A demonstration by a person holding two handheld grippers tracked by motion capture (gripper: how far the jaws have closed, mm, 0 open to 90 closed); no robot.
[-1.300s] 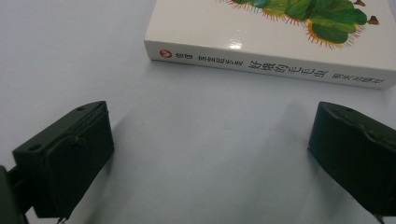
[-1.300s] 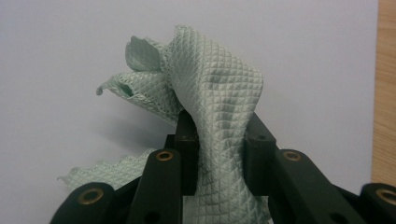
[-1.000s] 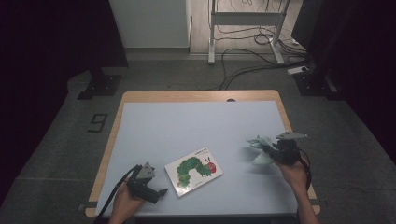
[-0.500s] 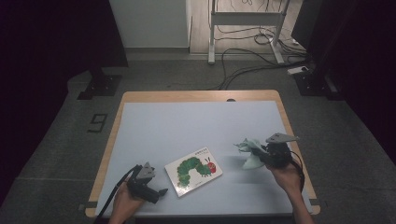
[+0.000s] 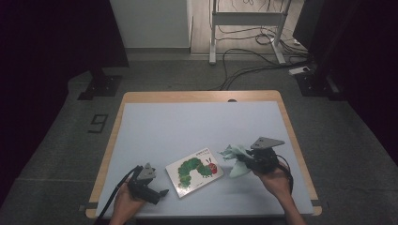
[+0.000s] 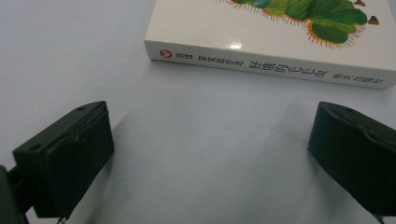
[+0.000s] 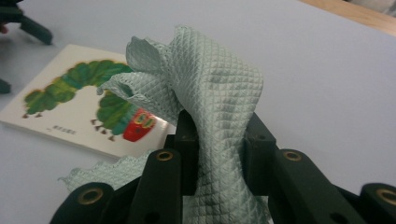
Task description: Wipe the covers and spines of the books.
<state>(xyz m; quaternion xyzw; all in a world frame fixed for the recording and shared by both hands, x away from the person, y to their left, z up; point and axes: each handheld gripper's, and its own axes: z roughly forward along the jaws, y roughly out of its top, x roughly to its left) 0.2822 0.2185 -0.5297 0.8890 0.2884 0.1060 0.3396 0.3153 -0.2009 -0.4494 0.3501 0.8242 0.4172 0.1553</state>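
A white picture book (image 5: 195, 172) with a green caterpillar on its cover lies flat near the table's front edge. Its spine (image 6: 271, 65) faces my left gripper (image 5: 160, 193), which rests open just left of it, nothing between its fingers (image 6: 70, 158). My right gripper (image 5: 238, 158) is shut on a pale green quilted cloth (image 5: 236, 157), held a little above the table just right of the book. In the right gripper view the cloth (image 7: 210, 107) bunches up out of the jaws, and the book (image 7: 79, 112) lies beyond it.
The light blue table top (image 5: 197, 126) has a wooden rim (image 5: 202, 96). Beyond the far edge are a dark floor, cables (image 5: 253, 51) and a stand's metal legs (image 5: 213, 42). A black stand base (image 5: 101, 86) sits at the far left.
My right gripper has carried the cloth leftwards towards the book and a little higher. The left gripper and the book have stayed put.
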